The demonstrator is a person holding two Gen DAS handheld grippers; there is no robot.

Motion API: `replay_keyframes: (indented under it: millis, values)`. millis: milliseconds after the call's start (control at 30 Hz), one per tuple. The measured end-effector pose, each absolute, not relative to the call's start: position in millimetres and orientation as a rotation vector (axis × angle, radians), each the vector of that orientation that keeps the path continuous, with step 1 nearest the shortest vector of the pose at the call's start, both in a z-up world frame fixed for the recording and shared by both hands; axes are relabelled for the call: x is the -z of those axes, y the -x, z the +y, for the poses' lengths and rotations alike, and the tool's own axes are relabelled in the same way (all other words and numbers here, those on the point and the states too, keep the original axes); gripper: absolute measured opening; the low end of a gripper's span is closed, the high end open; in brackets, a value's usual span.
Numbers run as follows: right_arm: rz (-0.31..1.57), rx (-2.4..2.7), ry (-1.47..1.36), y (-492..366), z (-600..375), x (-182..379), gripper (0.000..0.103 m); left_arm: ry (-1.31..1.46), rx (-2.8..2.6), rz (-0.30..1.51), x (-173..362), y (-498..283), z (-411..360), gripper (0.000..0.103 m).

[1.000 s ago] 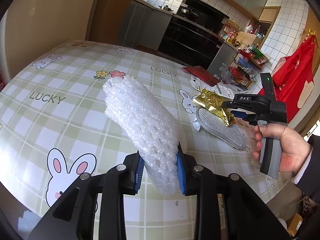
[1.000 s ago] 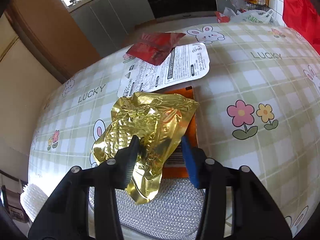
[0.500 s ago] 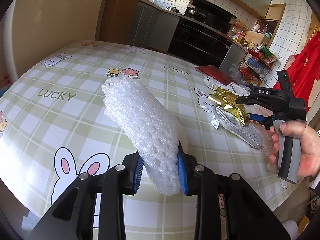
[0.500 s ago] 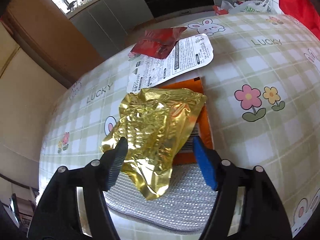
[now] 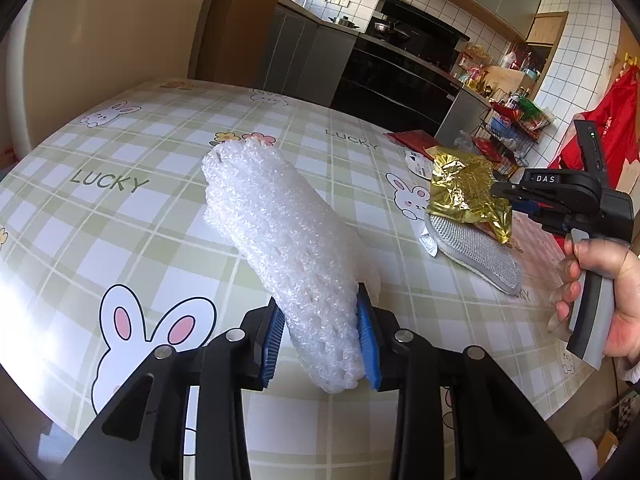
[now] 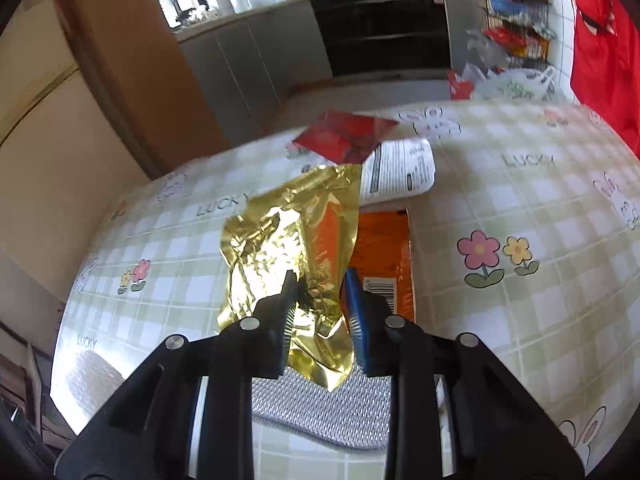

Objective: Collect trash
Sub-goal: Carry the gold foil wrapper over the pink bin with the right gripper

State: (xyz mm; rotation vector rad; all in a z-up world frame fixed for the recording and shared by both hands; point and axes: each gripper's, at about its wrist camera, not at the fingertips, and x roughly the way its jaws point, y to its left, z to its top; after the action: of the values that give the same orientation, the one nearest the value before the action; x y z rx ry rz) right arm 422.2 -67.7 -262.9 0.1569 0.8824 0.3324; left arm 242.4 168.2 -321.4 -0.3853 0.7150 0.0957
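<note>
A white roll of bubble wrap [image 5: 288,232] sticks out forward above the table, and my left gripper [image 5: 320,308] is shut on its near end; its jaws are opening slightly, though the blue pads still press the roll. A crumpled gold foil wrapper [image 6: 280,248] hangs lifted off the table. My right gripper [image 6: 320,280] is closing on the wrapper's lower part, and both pads pinch the foil. The left wrist view shows that right gripper [image 5: 500,196] in a person's hand at the right, with the foil wrapper [image 5: 460,184] at its tips.
Under the foil lie a silver mesh pad [image 6: 320,412] and an orange packet [image 6: 384,248]. Farther back on the checked tablecloth [image 5: 120,208] are a white printed packet [image 6: 400,172] and a red packet [image 6: 344,136]. Kitchen cabinets and a wire rack stand beyond the table.
The right gripper's jaws spread wide around the gold foil, then closed on it and raised it off the silver pad. The left gripper kept hold of the bubble wrap and hardly moved.
</note>
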Motion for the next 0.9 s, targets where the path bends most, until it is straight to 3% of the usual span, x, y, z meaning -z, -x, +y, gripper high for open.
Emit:
replay_keyframes:
  millis: [500,900]
  values:
    - [0.739,-0.407,-0.125,-338.7,-121.4,207.8,0.025,0.329,0.042,0.654,258.7,-213.8,125.4,0.032]
    - [0.514,-0.493,-0.037,-216.7,-173.2,137.1,0.025,0.253,0.162,0.632,200.4,-165.3,78.9,0.032]
